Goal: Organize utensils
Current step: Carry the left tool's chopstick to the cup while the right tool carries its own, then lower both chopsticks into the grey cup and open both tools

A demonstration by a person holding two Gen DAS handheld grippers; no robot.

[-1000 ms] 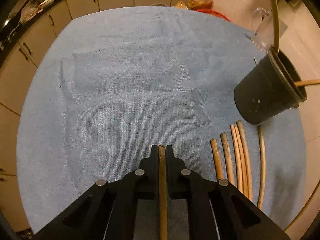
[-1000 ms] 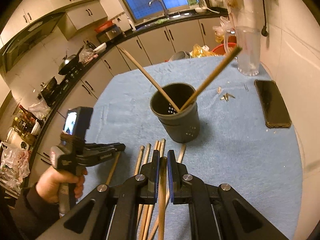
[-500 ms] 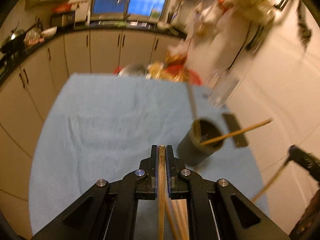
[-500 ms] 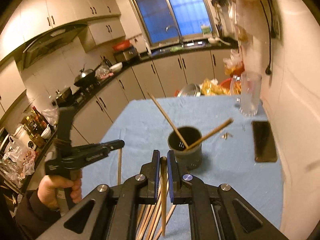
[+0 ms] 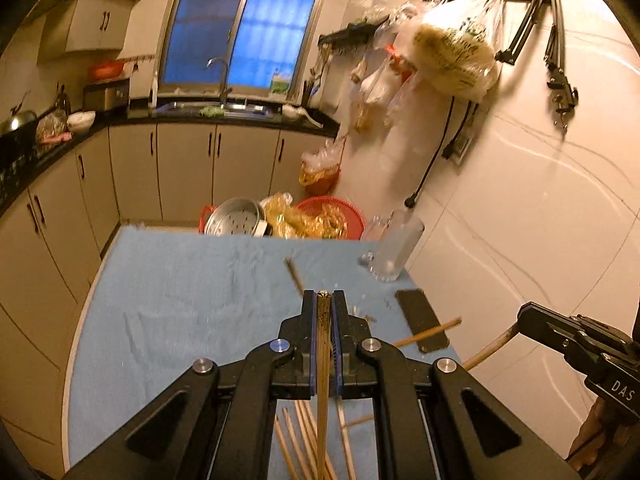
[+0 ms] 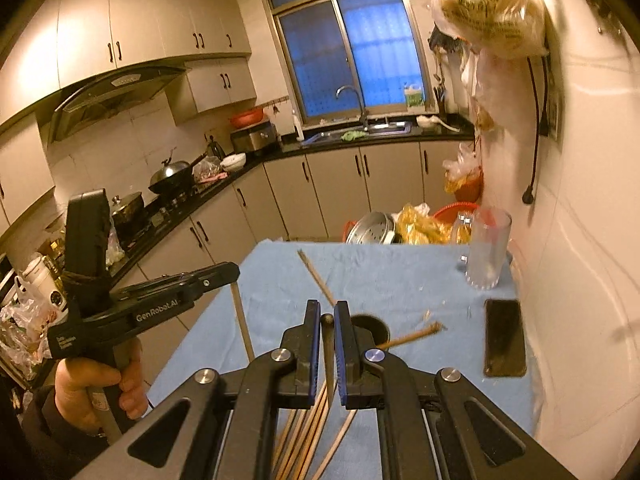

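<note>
My left gripper is shut on a wooden chopstick held upright well above the blue-towelled table. My right gripper is shut on another chopstick. The black utensil cup shows just behind my right fingers, with two chopsticks leaning out of it. Several loose chopsticks lie on the towel below both grippers. The right gripper also shows at the right edge of the left wrist view, and the left gripper at the left of the right wrist view.
A black phone lies on the towel near the right wall. A clear glass pitcher stands behind it. A steel colander and red basket sit past the table's far edge. Kitchen cabinets run behind.
Both grippers have risen from just above the towel, each carrying its chopstick. The views now look out over the kitchen, and the cup sits lower and nearer my fingers.
</note>
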